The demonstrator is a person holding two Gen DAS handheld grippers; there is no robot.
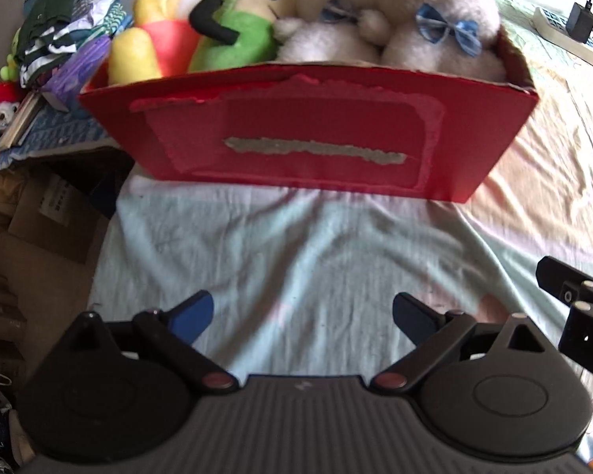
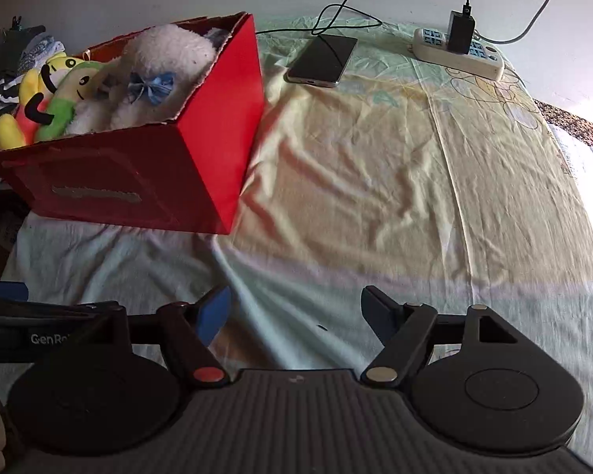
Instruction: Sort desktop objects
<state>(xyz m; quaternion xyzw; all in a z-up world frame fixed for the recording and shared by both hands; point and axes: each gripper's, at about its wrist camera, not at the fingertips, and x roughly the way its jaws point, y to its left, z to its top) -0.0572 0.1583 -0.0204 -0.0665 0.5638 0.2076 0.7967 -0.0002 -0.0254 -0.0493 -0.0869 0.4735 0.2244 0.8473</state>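
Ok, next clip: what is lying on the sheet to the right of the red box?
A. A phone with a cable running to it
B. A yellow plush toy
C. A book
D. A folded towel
A: in the right wrist view a dark phone lies flat on the sheet beside the red box, with a black cable running to it.

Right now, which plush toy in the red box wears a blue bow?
The big white fluffy toy at the box's right end; the yellow toy and the green toy beside it have none.
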